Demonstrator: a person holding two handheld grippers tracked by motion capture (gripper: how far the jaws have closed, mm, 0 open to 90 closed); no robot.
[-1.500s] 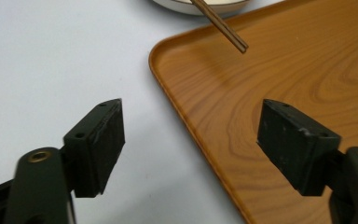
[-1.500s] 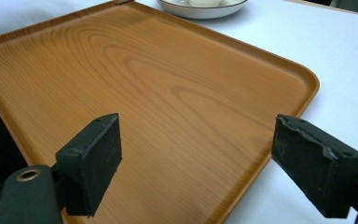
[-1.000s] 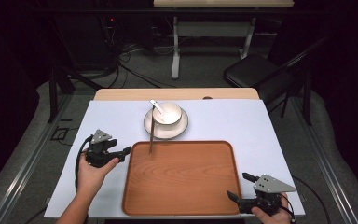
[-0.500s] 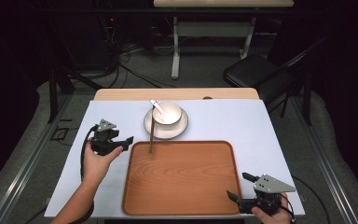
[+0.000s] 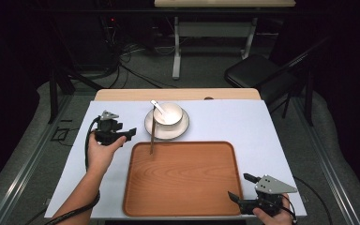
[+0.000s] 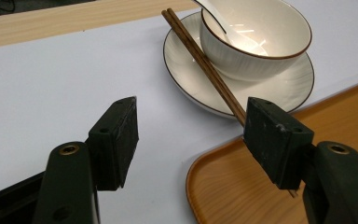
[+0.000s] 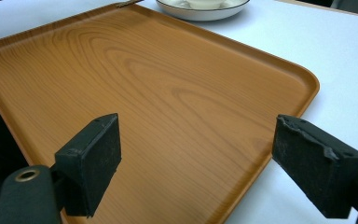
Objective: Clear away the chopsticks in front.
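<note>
Chopsticks [image 5: 153, 136]: L claw [image 5: 127, 133] now nearer

My left gripper [image 5: 130, 132]: black body at middle left of the high view, small grey three-cornered plate on top.
Its cable: black, looping down along my forearm to the lower left of the frame.
Its fingers [image 6: 116, 140]: thick black blocks with flat pads, small holes along the edges, a brass-ringed hole in each arm below.
My right gripper [image 5: 243, 186]: black, at lower right, larger grey three-cornered plate with dark dots.
Its fingers [image 7: 91, 161]: black blocks, the right pad's edge chipped.
Sleeves: none on my forearm.
</note>
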